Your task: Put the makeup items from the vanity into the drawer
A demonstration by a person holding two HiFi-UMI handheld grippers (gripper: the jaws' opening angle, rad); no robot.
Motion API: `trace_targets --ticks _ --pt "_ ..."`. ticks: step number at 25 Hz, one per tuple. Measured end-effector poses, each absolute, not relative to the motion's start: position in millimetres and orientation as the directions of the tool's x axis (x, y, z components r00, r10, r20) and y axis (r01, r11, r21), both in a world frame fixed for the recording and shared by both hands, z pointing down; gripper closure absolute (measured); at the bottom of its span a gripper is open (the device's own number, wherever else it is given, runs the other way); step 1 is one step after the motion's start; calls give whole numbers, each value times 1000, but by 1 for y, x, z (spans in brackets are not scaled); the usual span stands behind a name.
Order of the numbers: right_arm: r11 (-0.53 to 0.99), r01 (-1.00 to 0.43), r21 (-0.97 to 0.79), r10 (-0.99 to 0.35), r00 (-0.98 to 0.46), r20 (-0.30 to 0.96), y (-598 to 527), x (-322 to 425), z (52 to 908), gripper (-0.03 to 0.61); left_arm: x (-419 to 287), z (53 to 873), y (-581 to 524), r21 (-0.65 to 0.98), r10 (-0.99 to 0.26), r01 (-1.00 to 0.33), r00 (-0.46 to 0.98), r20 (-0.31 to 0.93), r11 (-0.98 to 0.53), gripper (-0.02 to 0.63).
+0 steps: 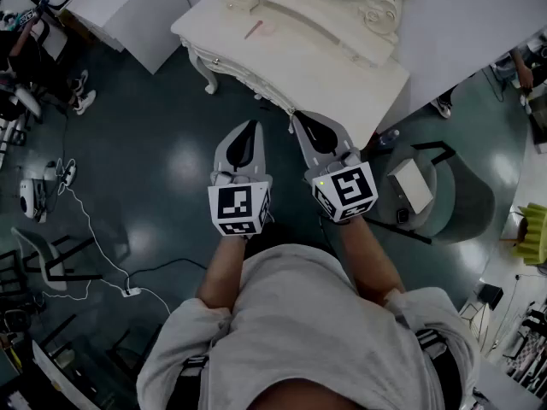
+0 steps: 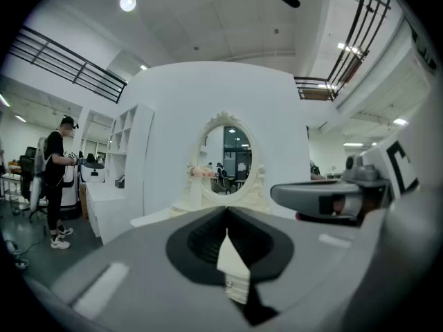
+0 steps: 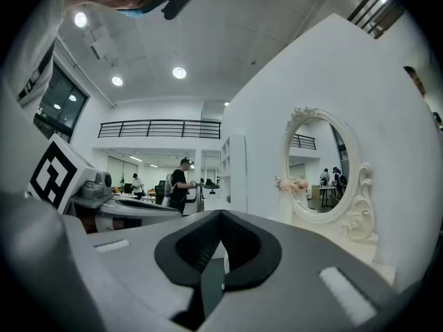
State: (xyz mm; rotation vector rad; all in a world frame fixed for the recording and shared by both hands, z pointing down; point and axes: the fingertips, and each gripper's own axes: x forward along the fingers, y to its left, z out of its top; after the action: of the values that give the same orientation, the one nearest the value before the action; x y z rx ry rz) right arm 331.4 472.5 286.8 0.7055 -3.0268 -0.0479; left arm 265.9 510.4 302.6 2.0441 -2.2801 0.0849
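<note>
Here, left gripper (image 1: 249,126): jaws closed together, empty, short of the vanity (image 1: 342,67).
Right gripper (image 1: 297,118): jaws closed together, empty, near the vanity's edge.
Makeup (image 1: 263,29): pink, on the vanity top, well apart from both.

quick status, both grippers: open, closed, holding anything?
Left gripper: closed, holding nothing.
Right gripper: closed, holding nothing.

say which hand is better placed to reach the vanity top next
Right, likely: the right tongs reach the front edge of the vanity; the left tongs hang over floor. Both shut, empty.
</note>
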Motion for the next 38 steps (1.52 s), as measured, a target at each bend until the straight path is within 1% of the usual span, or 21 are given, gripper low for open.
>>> trace_targets --ticks 5,13,17,22,26,30,38 --pt "895 -444 29 -445 -895 22 461 284 292 580 216 309 498 19 -990 -995 -96 101 99 611" --pt "895 -446 12 -445 -892 81 422 234 310 580 165 327 456 33 -988 -997 -67 141 72 611" --pt "903 -430 0 -428 -898 103 381 204 326 580 136 339 419 16 -984 -998 -56 172 60 611" --pt "904 -427 -20 -420 -895 148 305 169 349 580 96 349 347 7 -978 -1000 -28 205 30 611" --pt "902 -427 -57 -408 -889 210 242 141 364 580 67 363 281 26 -960 -1000 -3 279 10 611" --pt "897 -432 -92 -397 -880 260 185 113 389 580 40 395 220 57 -933 -998 29 358 -10 611" --pt "899 -425 -104 -370 -866 337 112 90 424 580 6 448 136 44 -864 -999 21 504 2 611"
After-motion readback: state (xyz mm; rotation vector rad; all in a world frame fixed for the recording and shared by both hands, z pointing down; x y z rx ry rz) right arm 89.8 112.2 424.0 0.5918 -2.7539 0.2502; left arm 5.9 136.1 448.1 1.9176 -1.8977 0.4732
